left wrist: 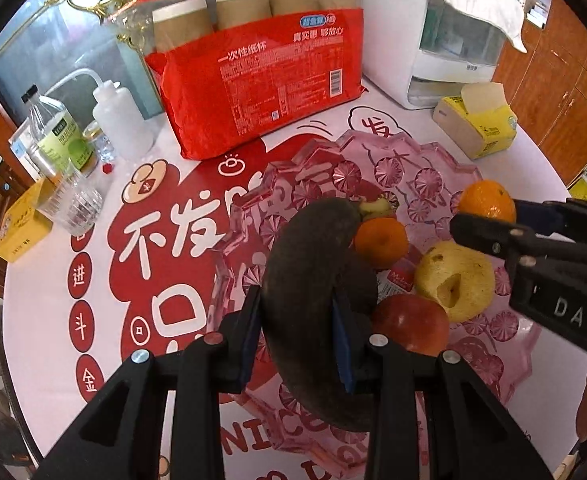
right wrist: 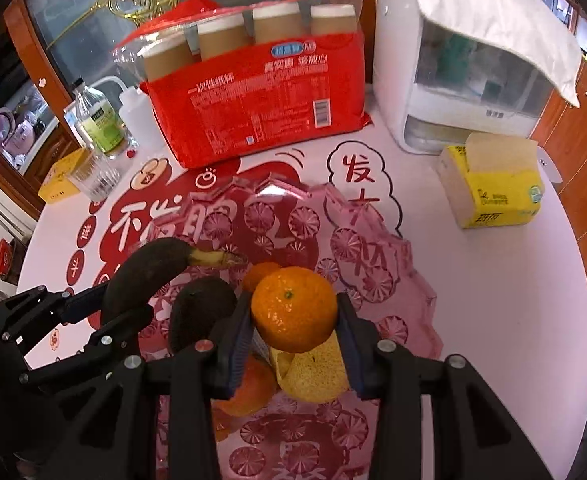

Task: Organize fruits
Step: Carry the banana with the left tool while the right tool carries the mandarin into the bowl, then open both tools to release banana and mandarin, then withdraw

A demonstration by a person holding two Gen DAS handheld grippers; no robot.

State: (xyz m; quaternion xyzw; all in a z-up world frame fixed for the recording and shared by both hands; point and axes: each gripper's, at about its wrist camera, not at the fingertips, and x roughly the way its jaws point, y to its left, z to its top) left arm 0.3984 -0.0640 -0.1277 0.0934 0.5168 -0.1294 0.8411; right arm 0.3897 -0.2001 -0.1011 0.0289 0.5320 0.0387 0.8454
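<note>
My left gripper is shut on a blackened banana and holds it over the pink glass fruit plate. It also shows in the right wrist view, where the banana has a yellow stem. My right gripper is shut on an orange above the plate; it also shows in the left wrist view. In the plate lie another orange, a yellow apple, a red apple and a dark fruit.
A red pack of paper cups stands behind the plate. A white appliance and a yellow tissue box are at the right. Bottles, a glass and a yellow box are at the left.
</note>
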